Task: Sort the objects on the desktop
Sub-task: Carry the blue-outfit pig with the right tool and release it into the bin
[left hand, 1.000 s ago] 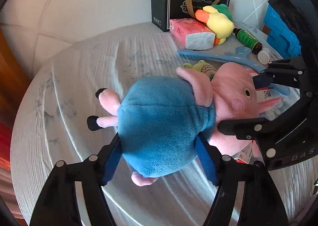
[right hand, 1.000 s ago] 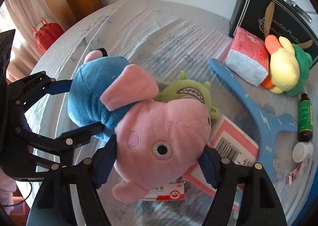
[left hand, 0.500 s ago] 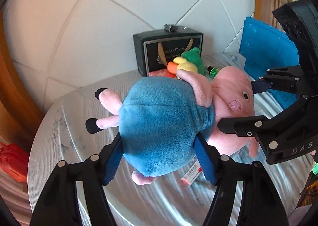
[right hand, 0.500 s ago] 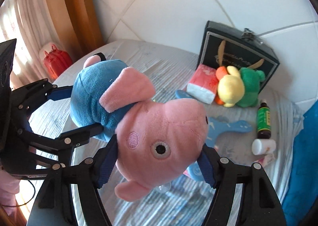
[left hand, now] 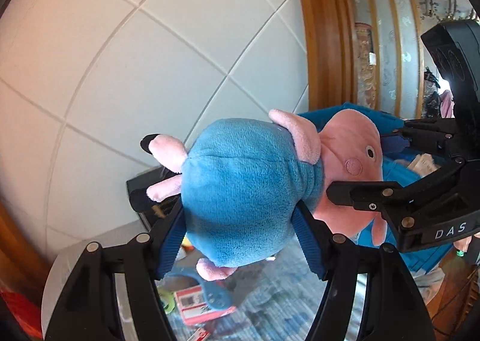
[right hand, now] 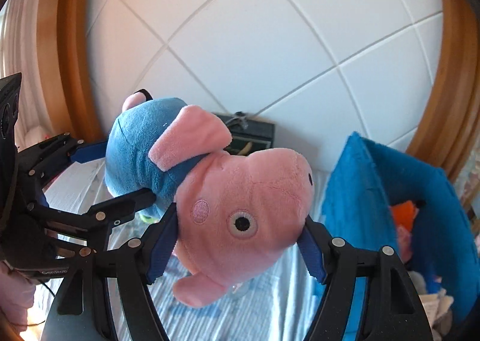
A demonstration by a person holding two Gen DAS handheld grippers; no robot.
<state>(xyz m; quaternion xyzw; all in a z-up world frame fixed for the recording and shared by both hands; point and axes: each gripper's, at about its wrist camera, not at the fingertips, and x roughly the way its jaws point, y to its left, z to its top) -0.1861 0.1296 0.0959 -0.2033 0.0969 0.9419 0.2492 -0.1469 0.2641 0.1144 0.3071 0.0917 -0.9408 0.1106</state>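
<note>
Sorting was midway: my left gripper [left hand: 240,239] and right gripper [right hand: 237,245] pinched the plush pig [left hand: 240,191]; clutter at lower left remained on the bench [left hand: 270,296].

Beyond the tips of the left fingers [left hand: 171,239] I see a white wall [left hand: 150,56] cut by diagonal grooves. To the right of them stands a wooden frame [left hand: 318,26], and past it a slatted screen [left hand: 387,26] with patterned glass. Under the fingers lies a pale striped tablecloth [left hand: 270,296], blurred. Something red [left hand: 18,311] sits low, left of the left-hand finger. Ahead of the right fingers [right hand: 312,254] I get that wall again, with curved wooden trim [right hand: 72,56] off to their left and a pale curtain [right hand: 18,41] further left.
</note>
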